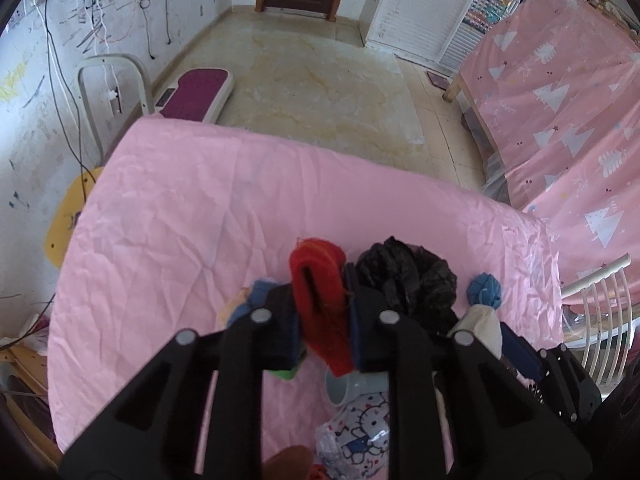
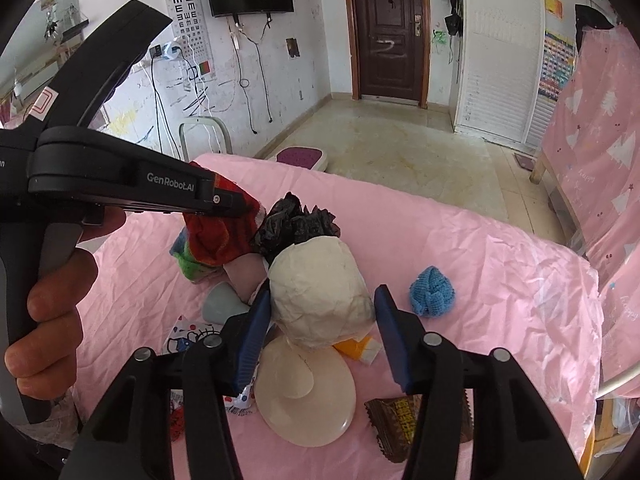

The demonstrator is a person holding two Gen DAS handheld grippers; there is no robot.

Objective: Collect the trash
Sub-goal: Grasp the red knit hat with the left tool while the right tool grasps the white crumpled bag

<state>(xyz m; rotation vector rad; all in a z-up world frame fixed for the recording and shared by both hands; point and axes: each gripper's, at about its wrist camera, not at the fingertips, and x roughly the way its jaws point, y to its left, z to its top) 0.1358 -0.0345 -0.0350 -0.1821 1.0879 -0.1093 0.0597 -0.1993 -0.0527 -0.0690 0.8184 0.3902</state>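
My left gripper (image 1: 322, 304) clamps a red knitted piece (image 1: 320, 300), lifted above the pink cloth (image 1: 180, 208). My right gripper (image 2: 320, 332) is spread wide around a crumpled white paper wad (image 2: 320, 292), not squeezing it. Just behind the wad sits a black plastic bag (image 2: 296, 224); right of it, a blue knitted ball (image 2: 430, 291).

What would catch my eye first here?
Probably the red cloth pinched between the left gripper's black fingers, held up over the pink table. Next, the white wad sitting between the right gripper's open blue-padded fingers. A black bag lies crumpled just behind it.
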